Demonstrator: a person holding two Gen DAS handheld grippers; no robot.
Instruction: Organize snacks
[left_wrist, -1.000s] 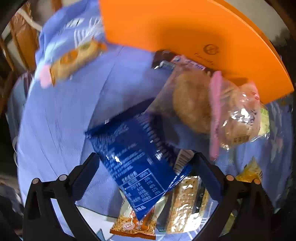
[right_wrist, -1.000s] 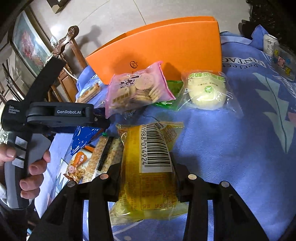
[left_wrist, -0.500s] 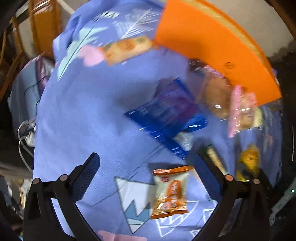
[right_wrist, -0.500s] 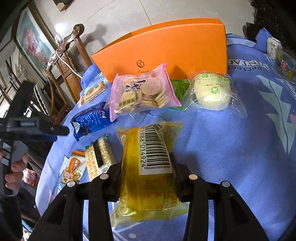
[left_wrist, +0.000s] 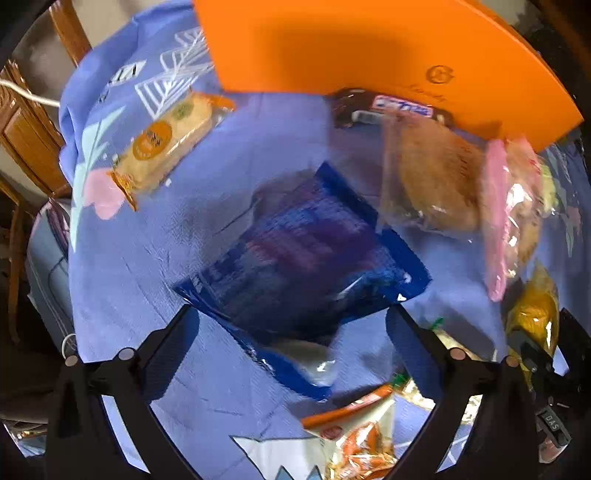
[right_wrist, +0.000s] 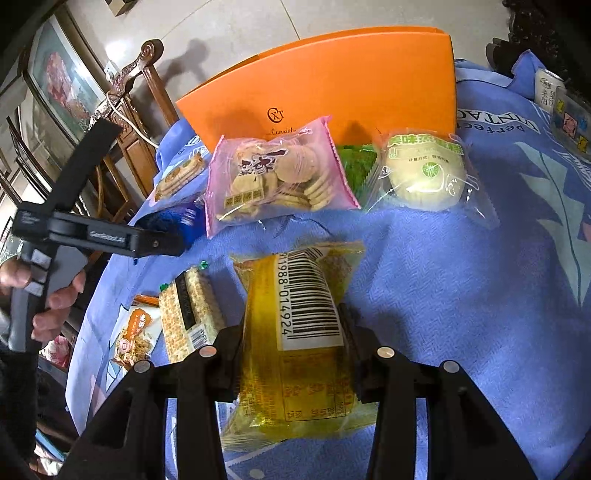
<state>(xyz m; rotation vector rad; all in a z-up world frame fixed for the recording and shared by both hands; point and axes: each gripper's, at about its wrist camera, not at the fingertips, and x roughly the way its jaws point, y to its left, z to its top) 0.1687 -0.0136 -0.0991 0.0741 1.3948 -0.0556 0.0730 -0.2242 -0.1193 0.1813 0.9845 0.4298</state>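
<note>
The right gripper (right_wrist: 293, 354) is clamped on a crinkly yellow packet (right_wrist: 295, 343) over the blue cloth (right_wrist: 461, 277); the left gripper (left_wrist: 291, 325) is held wide above a glossy blue pouch (left_wrist: 306, 258).

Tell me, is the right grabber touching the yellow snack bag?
Touching. The right wrist view shows the right gripper with both fingers pressed against the sides of the yellow snack bag, which sits squeezed between them.

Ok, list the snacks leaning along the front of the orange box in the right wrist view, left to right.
Orange-labelled cracker pack → pink biscuit bag → green packet, mostly hidden → clear-wrapped pale round cake.
</note>
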